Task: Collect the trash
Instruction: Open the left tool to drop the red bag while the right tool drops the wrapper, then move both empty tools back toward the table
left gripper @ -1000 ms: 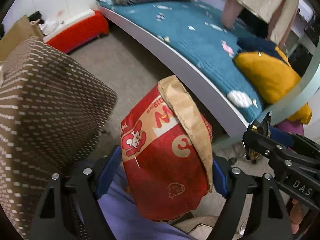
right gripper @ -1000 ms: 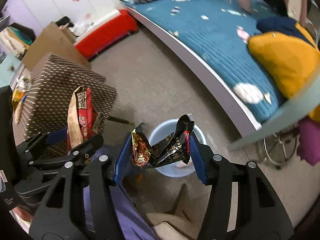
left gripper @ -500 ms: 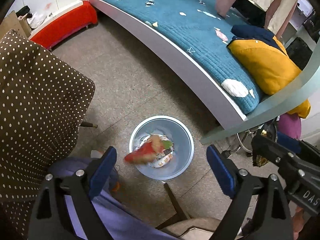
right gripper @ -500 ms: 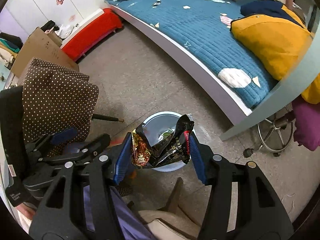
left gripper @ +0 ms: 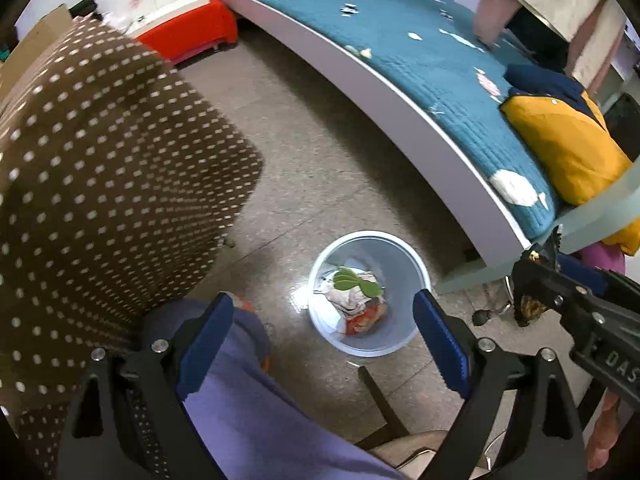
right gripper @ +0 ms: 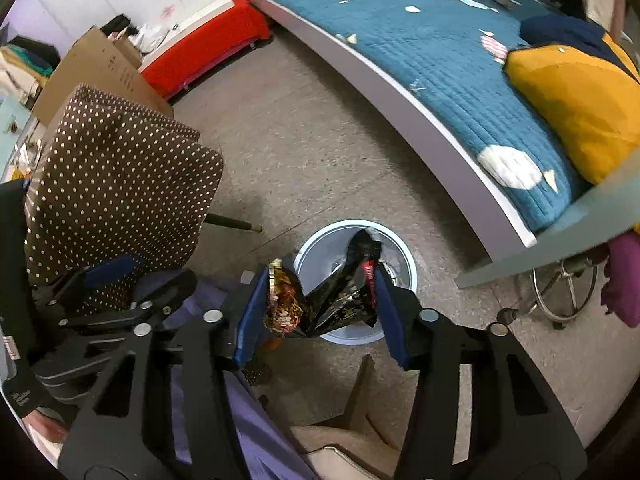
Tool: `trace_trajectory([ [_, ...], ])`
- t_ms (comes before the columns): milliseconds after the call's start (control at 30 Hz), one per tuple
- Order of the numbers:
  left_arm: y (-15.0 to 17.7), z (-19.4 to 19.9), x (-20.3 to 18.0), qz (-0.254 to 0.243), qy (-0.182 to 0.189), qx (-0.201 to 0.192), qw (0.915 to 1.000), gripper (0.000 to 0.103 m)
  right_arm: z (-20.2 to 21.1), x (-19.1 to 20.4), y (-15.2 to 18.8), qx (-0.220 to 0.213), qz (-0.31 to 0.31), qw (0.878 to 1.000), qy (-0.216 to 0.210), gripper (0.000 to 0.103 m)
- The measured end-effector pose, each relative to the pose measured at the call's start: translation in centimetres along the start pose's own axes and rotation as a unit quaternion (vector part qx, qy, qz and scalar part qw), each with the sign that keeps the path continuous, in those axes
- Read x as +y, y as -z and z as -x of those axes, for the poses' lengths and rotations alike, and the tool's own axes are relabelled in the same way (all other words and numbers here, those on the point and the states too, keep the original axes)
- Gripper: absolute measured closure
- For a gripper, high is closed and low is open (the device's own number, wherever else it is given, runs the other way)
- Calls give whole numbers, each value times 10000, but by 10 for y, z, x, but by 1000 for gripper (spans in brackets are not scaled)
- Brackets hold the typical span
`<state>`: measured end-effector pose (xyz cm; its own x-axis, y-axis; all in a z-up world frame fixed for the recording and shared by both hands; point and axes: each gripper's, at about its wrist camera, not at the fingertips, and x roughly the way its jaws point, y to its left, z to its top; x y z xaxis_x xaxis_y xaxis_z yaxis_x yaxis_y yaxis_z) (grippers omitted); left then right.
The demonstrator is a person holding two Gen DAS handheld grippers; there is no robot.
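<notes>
A pale blue trash bin (left gripper: pixel 404 256) stands on the floor below both grippers. Inside it lie crumpled paper, a green leaf (left gripper: pixel 352 282) and a red paper bag (left gripper: pixel 366 316). My left gripper (left gripper: pixel 320 304) hangs above the bin, open wide, with nothing between its fingers. My right gripper (right gripper: pixel 324 284) is closing on a crumpled black snack wrapper (right gripper: pixel 344 296), which sits pinched between the blue pads over the bin's rim (right gripper: pixel 320 246). In the left wrist view the right gripper (left gripper: pixel 532 280) comes in from the right, wrapper at its tip.
A brown polka-dot covered chair (left gripper: pixel 100 184) rises at the left. The bed with a teal quilt (left gripper: pixel 440 80) and a yellow cushion (left gripper: pixel 560 148) curves along the right. A red bench (right gripper: pixel 208 48) and cardboard box (right gripper: pixel 100 68) stand behind. A purple-clad leg (left gripper: pixel 248 408) is below.
The left gripper let go of the red paper bag, which fell into the bin, and now stands open and empty. The right jaws have narrowed on the wrapper. Both grippers sank slightly.
</notes>
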<state>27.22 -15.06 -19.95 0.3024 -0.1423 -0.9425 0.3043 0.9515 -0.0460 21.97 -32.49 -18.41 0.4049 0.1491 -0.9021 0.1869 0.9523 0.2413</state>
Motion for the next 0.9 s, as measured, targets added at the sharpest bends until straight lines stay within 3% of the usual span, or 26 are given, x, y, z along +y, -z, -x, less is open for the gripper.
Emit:
trace_trajectory([
  [33,0,1,3,16,-22,-11,10000,14,-3,3,-1,30,25,10000,-27,66],
  [200,2,5,15,125,-48,-17,9999,14,-19,13,-3,202,52,9998,-74,63],
  [233,2,5,17,132,-55,-16,9999,14,-21,12,-4,213,4,9997,-106,55],
  [267,3,5,18,141,-65,-8,9999,14,-24,12,-5,253,-39,9996,-131,36],
  [333,3,5,22,183,-78,16,9998,14,-26,11,-7,263,-76,9996,69,25],
  [900,0,17,19,136,-61,-52,9999,14,-16,9,-6,224,-66,9995,209,23],
])
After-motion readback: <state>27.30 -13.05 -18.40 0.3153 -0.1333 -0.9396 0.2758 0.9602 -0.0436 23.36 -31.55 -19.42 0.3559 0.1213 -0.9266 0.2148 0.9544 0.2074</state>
